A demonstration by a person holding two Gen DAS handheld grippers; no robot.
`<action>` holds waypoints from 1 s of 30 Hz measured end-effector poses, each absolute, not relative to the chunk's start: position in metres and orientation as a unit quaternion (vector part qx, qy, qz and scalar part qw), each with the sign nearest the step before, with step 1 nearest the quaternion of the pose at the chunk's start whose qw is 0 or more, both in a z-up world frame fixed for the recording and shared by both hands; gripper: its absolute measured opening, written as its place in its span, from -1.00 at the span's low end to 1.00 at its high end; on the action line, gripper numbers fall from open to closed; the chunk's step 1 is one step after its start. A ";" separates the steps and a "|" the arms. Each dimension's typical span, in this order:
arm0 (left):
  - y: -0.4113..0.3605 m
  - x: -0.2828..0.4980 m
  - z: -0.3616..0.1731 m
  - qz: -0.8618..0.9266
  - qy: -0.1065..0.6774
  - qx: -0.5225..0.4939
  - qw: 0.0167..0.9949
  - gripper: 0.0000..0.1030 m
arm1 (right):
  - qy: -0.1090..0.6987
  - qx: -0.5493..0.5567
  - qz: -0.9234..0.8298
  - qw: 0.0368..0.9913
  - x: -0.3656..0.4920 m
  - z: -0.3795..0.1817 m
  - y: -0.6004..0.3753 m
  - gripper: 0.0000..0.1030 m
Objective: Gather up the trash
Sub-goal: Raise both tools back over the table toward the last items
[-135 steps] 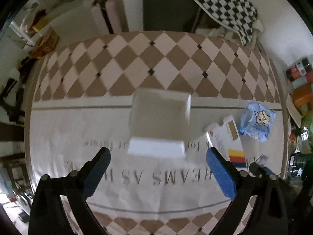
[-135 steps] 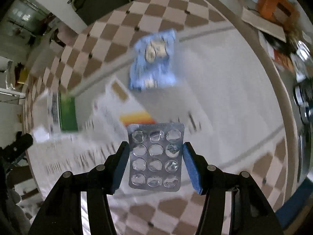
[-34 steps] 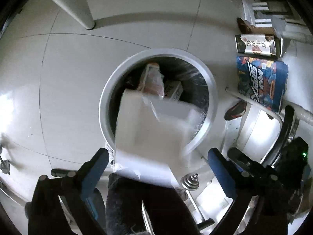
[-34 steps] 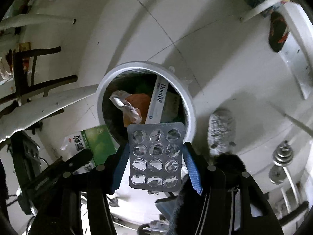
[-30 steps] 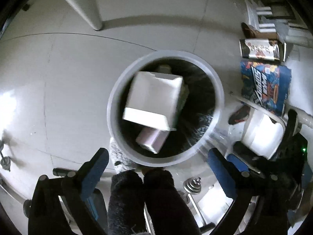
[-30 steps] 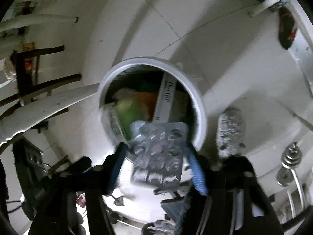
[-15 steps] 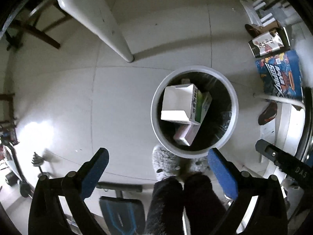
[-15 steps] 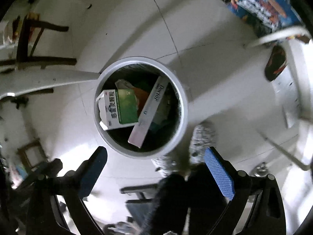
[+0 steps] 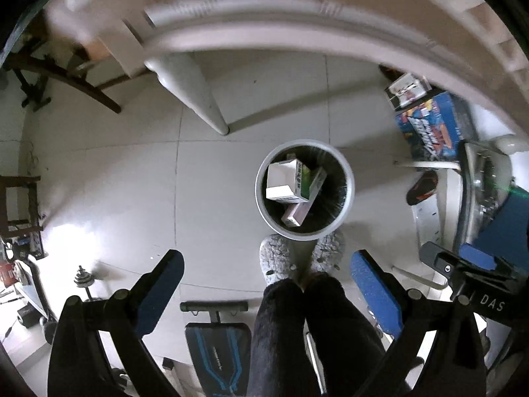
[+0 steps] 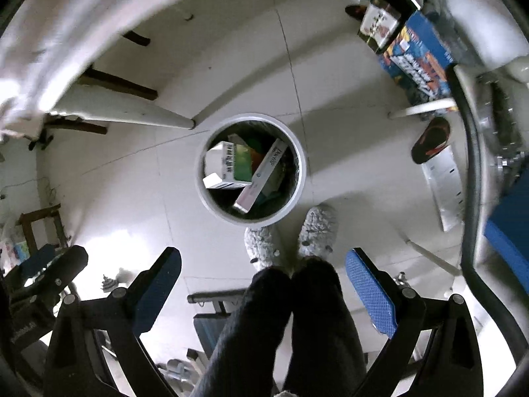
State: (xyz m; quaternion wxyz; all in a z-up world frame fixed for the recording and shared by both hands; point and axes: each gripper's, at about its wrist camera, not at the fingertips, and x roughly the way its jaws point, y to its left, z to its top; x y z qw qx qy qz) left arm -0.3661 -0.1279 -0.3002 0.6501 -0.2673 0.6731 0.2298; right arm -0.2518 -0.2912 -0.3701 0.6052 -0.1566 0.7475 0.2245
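The left gripper (image 9: 266, 289) and right gripper (image 10: 263, 284) are held wide apart, empty, high above the round white plastic bin (image 9: 349, 195). A white-and-green cardboard carton (image 10: 231, 165) is seen lying inside it.

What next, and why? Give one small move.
Probably raise both hands back toward the table for more trash. The left hand-held gripper and right hand-held gripper are open and empty, and the boxes already lie inside the bin.

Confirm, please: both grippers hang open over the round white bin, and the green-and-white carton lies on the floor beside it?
Not quite. Both wrist views show the green-and-white carton inside the round white bin, not beside it. The left gripper and right gripper do hang open, jaws empty.
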 end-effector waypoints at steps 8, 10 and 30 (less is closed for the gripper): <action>-0.119 -0.363 -0.190 0.243 0.642 -0.239 0.687 1.00 | 0.730 -0.125 0.232 0.630 -0.256 -0.237 -0.287 0.96; -0.111 -0.353 -0.164 0.256 0.623 -0.232 0.702 1.00 | 0.722 -0.102 0.237 0.643 -0.248 -0.201 -0.284 0.96; -0.020 -0.062 -0.138 0.342 0.594 -0.213 0.696 1.00 | 0.645 -0.044 0.185 0.740 0.105 -0.096 -0.218 0.96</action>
